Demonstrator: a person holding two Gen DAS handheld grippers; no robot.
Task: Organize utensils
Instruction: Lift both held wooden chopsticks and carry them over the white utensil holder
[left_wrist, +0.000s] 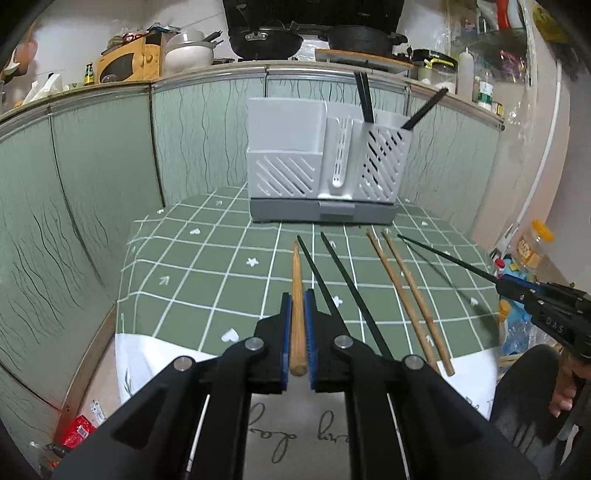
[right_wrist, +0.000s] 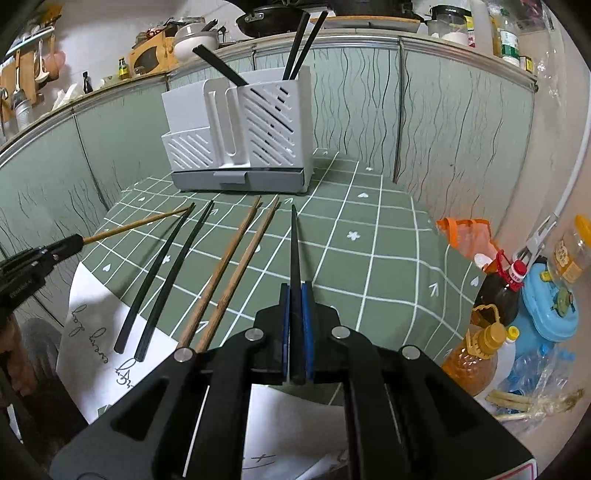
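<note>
The left claw (left_wrist: 298, 332) grips a wooden chopstick (left_wrist: 297, 295); the right claw (right_wrist: 295, 325) grips a black chopstick (right_wrist: 294, 251). Two black and two wooden chopsticks (left_wrist: 410, 291) lie on the counter (left_wrist: 207, 273), near the white holder (left_wrist: 325, 166) at the far side.

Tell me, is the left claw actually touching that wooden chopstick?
Touching. The left wrist view shows the left gripper shut on the wooden chopstick, both blue pads pressed against its sides, no gap.
</note>
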